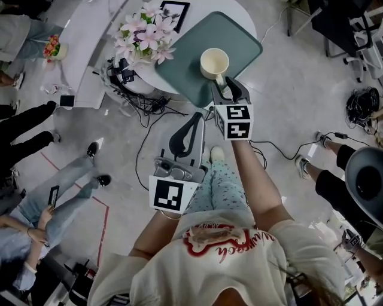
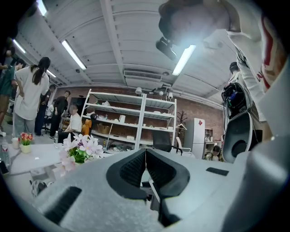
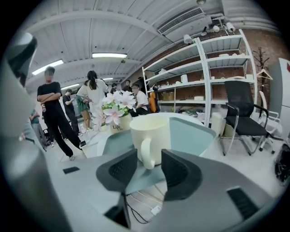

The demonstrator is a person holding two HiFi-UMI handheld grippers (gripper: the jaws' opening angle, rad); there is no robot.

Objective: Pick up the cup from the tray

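We see the cup (image 1: 214, 63) in the upper middle of the head view, standing upright on the teal tray (image 1: 236, 36), toward the tray's lower edge. The tray lies on the white counter (image 1: 246, 15), with a pot of pink and white flowers (image 1: 145, 36) just to its left.

The right hand-held gripper (image 1: 227, 83) sits directly below the cup in that view, at the tray's near edge. In the right gripper view its jaws stand part open, and the handle of the cup (image 3: 152, 140) hangs in the gap between them. We cannot tell whether either pad touches the handle, but the jaws are not clamped on it. The cup's base rests on the tray (image 3: 192, 131), and the flowers (image 3: 115, 106) show behind it at the left.

The left hand-held gripper (image 1: 195, 118) lies lower in the head view, off the tray and over the floor. In the left gripper view its jaws (image 2: 146, 153) meet with nothing between them.
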